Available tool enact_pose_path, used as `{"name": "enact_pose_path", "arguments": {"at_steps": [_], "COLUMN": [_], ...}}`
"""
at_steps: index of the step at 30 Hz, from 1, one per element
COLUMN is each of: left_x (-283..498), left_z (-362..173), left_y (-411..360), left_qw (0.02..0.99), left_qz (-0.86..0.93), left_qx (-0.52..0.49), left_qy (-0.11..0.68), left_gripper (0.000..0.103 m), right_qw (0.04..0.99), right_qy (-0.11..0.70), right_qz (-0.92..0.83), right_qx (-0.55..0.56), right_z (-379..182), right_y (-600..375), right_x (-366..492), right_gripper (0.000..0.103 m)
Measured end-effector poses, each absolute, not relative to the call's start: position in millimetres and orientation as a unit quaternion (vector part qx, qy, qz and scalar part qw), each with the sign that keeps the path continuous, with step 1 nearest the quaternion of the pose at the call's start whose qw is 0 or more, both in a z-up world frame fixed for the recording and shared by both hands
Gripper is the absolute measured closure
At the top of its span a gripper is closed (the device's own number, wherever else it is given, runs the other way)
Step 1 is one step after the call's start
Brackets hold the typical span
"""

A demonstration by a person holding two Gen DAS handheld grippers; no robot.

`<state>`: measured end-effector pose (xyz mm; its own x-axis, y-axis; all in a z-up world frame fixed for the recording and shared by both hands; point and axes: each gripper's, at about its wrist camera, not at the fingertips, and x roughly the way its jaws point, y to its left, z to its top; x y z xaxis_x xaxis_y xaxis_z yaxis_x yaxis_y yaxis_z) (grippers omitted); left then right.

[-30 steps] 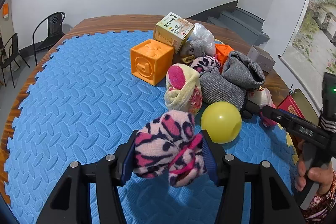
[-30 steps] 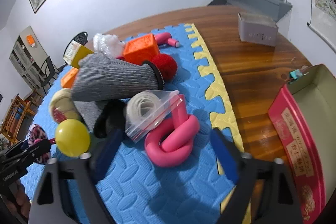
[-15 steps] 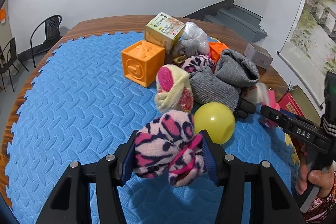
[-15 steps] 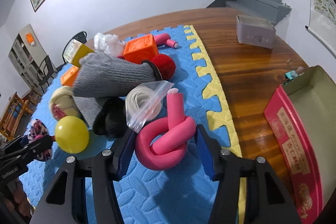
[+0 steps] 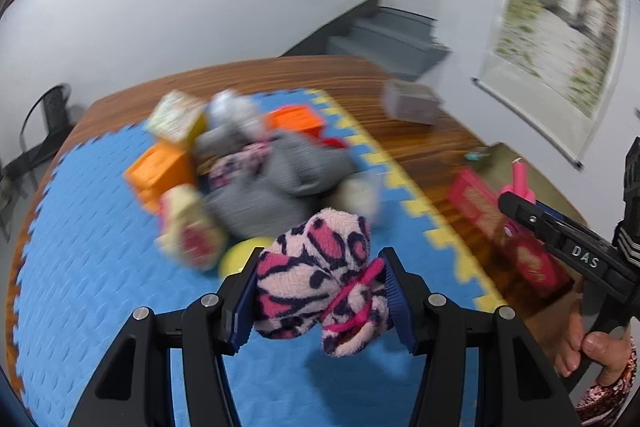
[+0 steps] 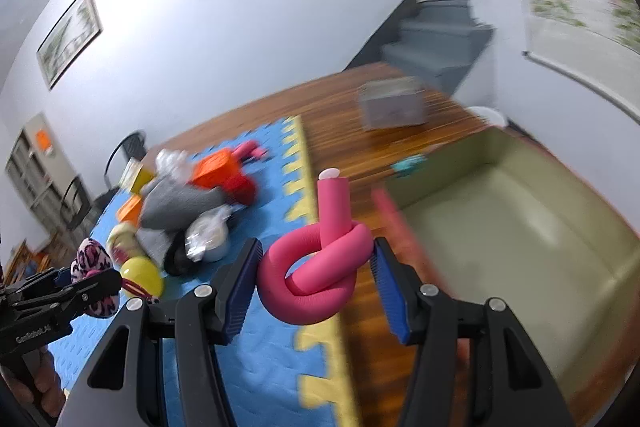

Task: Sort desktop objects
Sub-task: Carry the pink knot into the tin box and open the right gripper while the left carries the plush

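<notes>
Gripping sock [image 5: 320, 279] btwn left tongs [image 5: 318, 301].

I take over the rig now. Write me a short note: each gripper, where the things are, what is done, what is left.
Left gripper: shut on the sock bundle, off the mat.
Right gripper: shut on the pink knot, near the open box.
Done: both things picked up.
Left: put both away, likely in the box, then sort the pile on the mat.

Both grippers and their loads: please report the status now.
Left gripper shut on leopard-print sock bundle. Right gripper shut on knotted pink foam tube, open red box just ahead. Nothing visible in the way.
</notes>
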<state>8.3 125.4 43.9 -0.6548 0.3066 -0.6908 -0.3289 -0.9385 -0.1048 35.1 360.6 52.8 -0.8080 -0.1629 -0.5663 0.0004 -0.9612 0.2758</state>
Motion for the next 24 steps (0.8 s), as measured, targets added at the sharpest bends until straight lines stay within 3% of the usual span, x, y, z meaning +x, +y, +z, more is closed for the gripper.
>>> {"name": "enact_pose_path", "arguments": {"at_steps": [13,22,24], "left_x": [10.9,-1.2,-5.1], "left_z": [68.5,50.2,42.7], "left_y": [275.7,212.4,198.2], "left_qw": [0.314,0.185,0.159], "left_qz": [0.878,0.908,0.909], "left_qx": [-0.355,-0.374,-0.384], "left_qy": [0.061,0.039,0.035], "left_gripper": [0.046,0.045,0.045], "right_qw": [-0.066,-0.055,-0.047], "right_qy": [-0.171,-0.194,-0.199], "right_qz": [-0.944,-0.938,-0.939], "right_qx": [0.274,0.281,0.277], "right_z": [57.6,46.5,46.3], "right_y": [457.8,481.8,483.7], "right_x": [81.5,76.6,76.0], "right_gripper": [0.043,0.041,0.034]}}
